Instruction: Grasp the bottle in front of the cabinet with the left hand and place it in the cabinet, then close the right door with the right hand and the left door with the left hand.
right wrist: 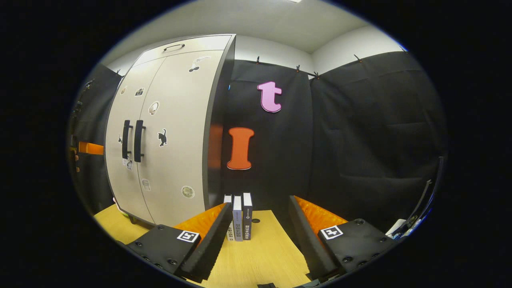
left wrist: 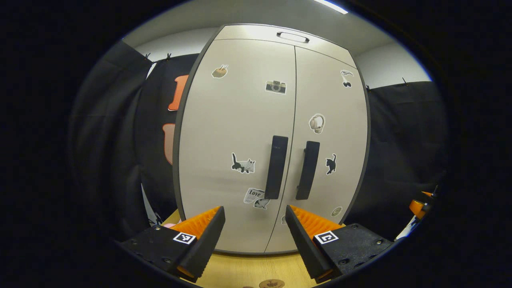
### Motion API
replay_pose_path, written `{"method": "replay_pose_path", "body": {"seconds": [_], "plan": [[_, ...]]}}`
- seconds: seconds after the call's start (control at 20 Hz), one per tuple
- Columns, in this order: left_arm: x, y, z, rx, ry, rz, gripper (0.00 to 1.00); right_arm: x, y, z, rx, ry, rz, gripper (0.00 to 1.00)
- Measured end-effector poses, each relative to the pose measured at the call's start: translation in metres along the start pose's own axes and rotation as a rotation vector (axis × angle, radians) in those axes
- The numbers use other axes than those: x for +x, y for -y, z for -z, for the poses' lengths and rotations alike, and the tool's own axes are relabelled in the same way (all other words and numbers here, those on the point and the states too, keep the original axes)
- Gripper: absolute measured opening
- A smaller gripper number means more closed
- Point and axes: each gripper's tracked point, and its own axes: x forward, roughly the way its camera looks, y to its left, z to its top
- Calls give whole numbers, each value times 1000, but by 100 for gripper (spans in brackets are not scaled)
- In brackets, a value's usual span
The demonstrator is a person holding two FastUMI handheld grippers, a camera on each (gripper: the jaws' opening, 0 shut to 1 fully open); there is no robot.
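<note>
Both doors sit flush, so the bottle is presumably inside the cabinet. Left claw faces the handles, released and empty; right claw spread, idle over the surface.

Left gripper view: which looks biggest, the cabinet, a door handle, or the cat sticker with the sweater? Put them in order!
1. Cabinet, by far the biggest.
2. Left door handle, a tall bar. The right door handle looks about the same, so I won't rank those two.
3. Cat sticker, the smallest.
</note>
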Motion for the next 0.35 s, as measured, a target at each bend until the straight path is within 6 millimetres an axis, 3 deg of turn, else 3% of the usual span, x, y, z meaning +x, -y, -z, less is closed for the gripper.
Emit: {"method": "replay_pose_path", "body": {"seconds": [0.35], "plan": [[-43,-2,-35,-12,59,-18,93,-9,-15,-28,10,39,-40,94]]}}
